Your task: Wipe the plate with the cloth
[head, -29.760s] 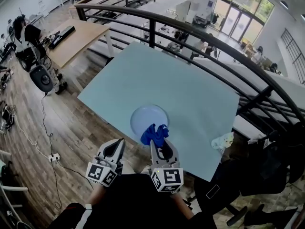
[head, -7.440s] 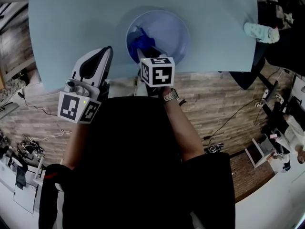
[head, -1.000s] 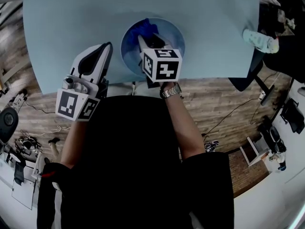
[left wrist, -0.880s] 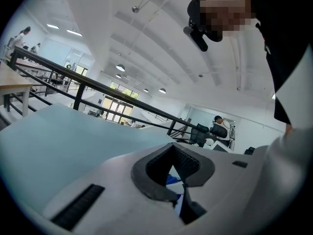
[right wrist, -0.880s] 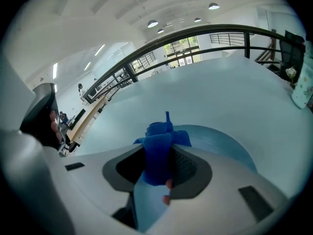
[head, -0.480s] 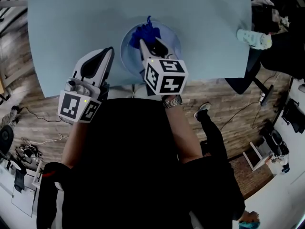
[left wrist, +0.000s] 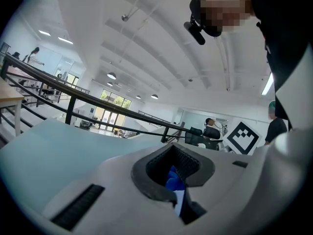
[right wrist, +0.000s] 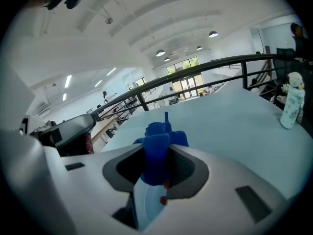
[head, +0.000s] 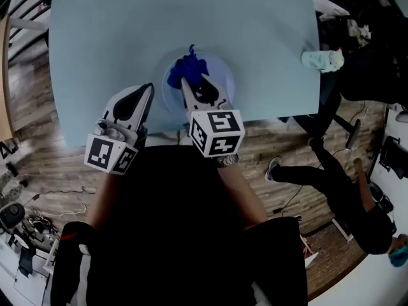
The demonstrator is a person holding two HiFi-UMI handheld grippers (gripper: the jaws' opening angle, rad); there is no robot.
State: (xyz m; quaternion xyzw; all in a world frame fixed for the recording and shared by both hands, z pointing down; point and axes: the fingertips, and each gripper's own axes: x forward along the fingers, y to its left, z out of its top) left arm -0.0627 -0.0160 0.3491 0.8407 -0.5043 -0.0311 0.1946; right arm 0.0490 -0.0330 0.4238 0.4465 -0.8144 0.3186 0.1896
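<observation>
One cloth point(head: 181, 69) pinched in right tongs point(head: 185, 82) over plate point(head: 221, 75) | left tongs point(head: 148, 90) closed, empty

Plate point(head: 224, 75): near half covered in the head view by the right hand-held gripper point(head: 186, 83) and the bunched cloth point(head: 183, 67). Left hand-held gripper point(left wrist: 176, 202): its own body blocks all but a sliver of cloth in its view. Bottle point(head: 322, 60): label print too small to read.

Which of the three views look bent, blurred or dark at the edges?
Head view: the table edges bow, and the floor at left looks smeared. Left gripper view: dark corners, curved railing. Right gripper view: dark corners; the cloth close to the lens looks soft.
</observation>
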